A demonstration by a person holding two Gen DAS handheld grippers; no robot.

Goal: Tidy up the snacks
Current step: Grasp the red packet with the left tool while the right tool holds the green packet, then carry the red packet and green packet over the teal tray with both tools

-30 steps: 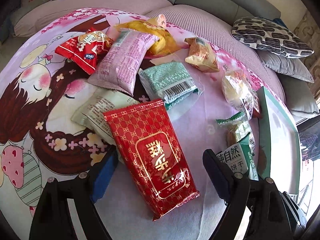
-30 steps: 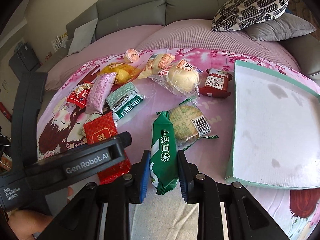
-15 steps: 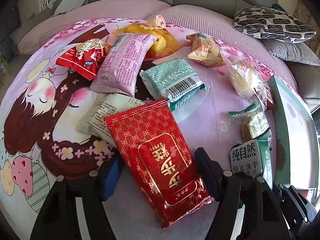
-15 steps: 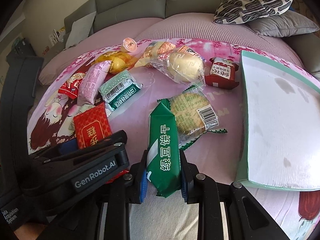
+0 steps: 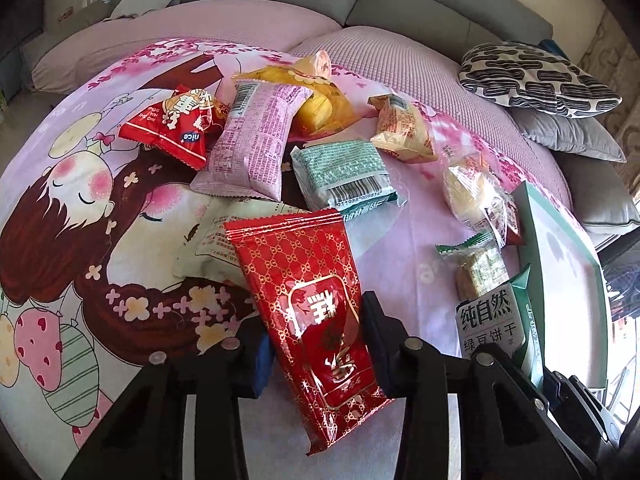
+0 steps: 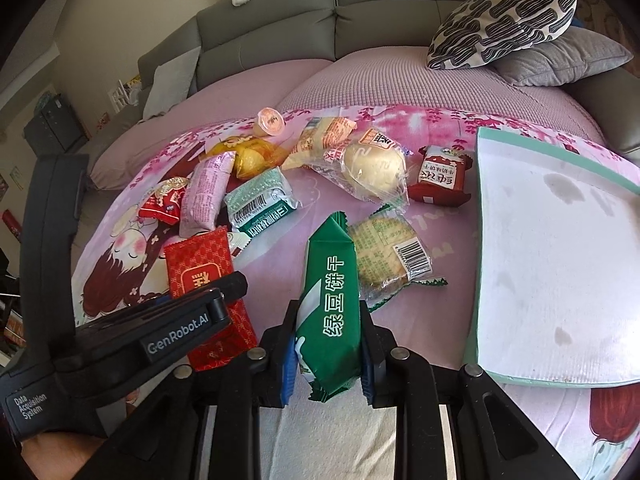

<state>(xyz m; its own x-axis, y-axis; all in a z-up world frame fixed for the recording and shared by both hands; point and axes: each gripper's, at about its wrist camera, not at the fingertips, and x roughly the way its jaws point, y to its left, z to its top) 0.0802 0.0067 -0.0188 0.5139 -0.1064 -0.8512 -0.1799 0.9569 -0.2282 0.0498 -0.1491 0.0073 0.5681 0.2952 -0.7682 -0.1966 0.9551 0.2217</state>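
Observation:
My left gripper (image 5: 318, 334) is shut on a red gold-patterned packet (image 5: 308, 300), its far end lifted off the cloth; the packet also shows in the right wrist view (image 6: 204, 276). My right gripper (image 6: 326, 354) is shut on a green biscuit packet (image 6: 330, 308), which shows at the right of the left wrist view (image 5: 496, 320). A white tray with a green rim (image 6: 560, 264) lies to the right. Several more snacks lie on the cartoon-print cloth: a pink packet (image 5: 256, 136), a mint packet (image 5: 346, 174), a red nice packet (image 5: 172, 126), a bun (image 6: 372, 170).
A clear-wrapped round biscuit (image 6: 386, 254) lies just beyond the green packet. A dark red packet (image 6: 440, 176) lies near the tray's far corner. A grey sofa with a patterned cushion (image 6: 504, 24) rings the far side. The left gripper's body (image 6: 120, 344) sits close at my right gripper's left.
My left gripper has closed from wide open onto the red packet and tilted its far end up. My right gripper keeps the green packet and has lifted it slightly.

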